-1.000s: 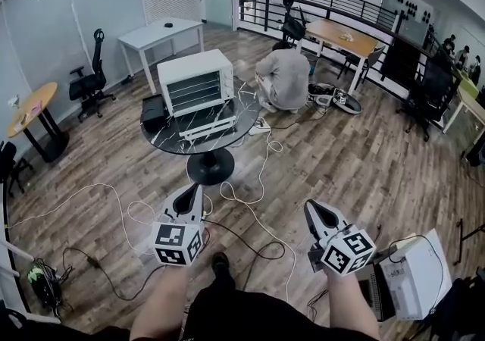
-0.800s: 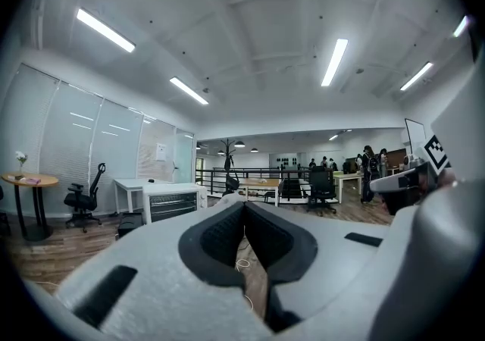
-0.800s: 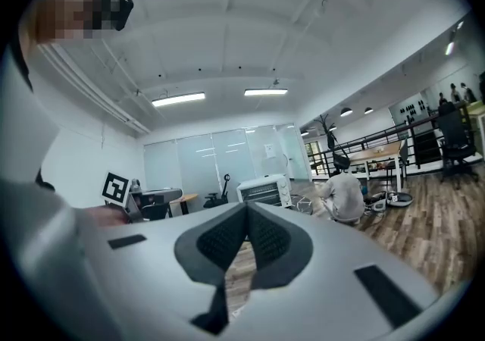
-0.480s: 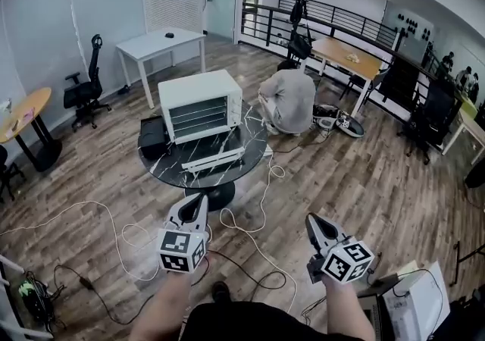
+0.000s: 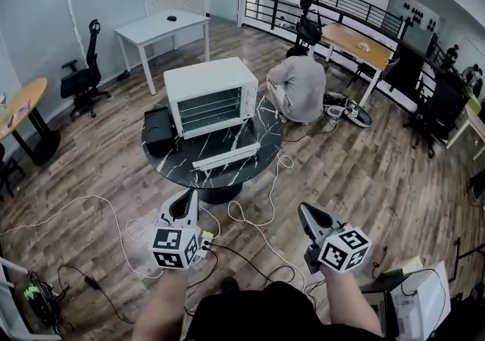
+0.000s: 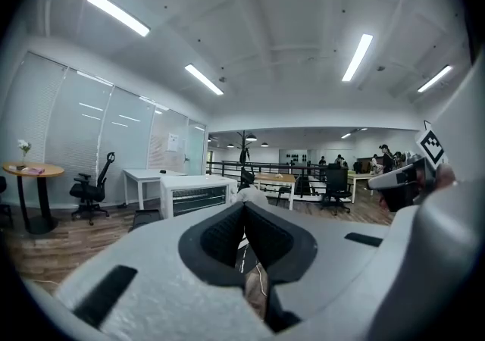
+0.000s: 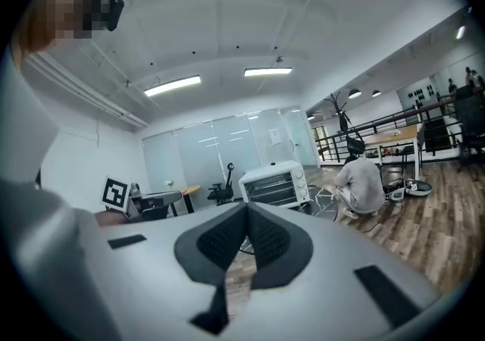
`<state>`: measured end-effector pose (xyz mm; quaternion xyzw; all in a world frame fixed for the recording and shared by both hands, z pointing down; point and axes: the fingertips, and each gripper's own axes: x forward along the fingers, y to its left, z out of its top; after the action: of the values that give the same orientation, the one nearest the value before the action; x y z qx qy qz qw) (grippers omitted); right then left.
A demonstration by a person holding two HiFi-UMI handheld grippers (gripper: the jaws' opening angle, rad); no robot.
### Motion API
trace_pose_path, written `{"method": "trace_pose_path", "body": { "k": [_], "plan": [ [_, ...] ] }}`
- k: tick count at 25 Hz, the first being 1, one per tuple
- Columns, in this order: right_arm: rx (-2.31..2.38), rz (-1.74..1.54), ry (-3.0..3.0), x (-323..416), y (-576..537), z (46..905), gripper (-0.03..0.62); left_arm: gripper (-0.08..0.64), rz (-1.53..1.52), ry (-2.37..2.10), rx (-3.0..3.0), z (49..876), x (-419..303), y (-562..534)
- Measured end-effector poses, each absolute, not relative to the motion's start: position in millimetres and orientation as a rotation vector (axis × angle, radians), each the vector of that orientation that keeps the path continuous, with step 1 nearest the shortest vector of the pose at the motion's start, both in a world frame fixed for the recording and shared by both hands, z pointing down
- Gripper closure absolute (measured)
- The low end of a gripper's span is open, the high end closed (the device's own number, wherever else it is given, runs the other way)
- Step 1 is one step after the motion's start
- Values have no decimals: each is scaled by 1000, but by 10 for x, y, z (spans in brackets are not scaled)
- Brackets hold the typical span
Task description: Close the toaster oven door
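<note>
Far left: a small round wooden table (image 5: 21, 104), with a black office chair (image 5: 82, 78) near it. Further back, by the glass wall, a white desk (image 5: 163, 26). Low in the foreground, the left gripper (image 5: 189, 197), held about level over the wood floor (image 5: 364, 173); jaws pressed together, gripping nothing. Ahead of it and well apart, a round black marble table (image 5: 170, 164) on a single foot. On that table, the white toaster oven (image 5: 211, 95), with a black box (image 5: 158, 126) just beside its left side. Toaster oven door (image 5: 226, 156) open, folded down flat in front of the oven, well apart from both grippers. White and black cables (image 5: 261, 214) looping across the floor between table and grippers. Behind the table's right edge, a person in grey (image 5: 299, 88), crouched on the floor. Right of centre and low, the right gripper (image 5: 305, 213), also about level; jaws shut tight, empty. Far right at the back, a long wooden table (image 5: 356, 38).
</note>
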<state>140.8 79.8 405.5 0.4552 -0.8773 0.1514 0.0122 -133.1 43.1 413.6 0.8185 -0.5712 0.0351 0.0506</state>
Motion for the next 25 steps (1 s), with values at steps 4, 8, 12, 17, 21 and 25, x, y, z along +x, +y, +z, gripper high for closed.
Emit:
{"method": "trace_pose_path", "body": {
  "k": [4, 8, 12, 17, 21, 25],
  "plan": [
    [1395, 494, -2710, 1347, 728, 4151, 586, 551, 103, -1724, 2449, 4300, -1395, 316],
    [1412, 550, -2693, 1474, 521, 4277, 586, 551, 153, -1685, 2448, 4440, -1255, 155],
    [1373, 579, -2722, 1562, 182, 4340, 586, 551, 196, -1696, 2438, 4467, -1120, -135],
    [1291, 607, -2760, 1811, -462, 4438, 586, 551, 219, -1759, 2406, 4443, -866, -677],
    [1229, 589, -2784, 2136, -1090, 4431, 586, 551, 244, -1773, 2384, 4477, -469, -1215],
    [1170, 609, -2787, 2439, -1629, 4520, 586, 551, 256, -1789, 2382, 4472, -67, -1685]
  ]
}}
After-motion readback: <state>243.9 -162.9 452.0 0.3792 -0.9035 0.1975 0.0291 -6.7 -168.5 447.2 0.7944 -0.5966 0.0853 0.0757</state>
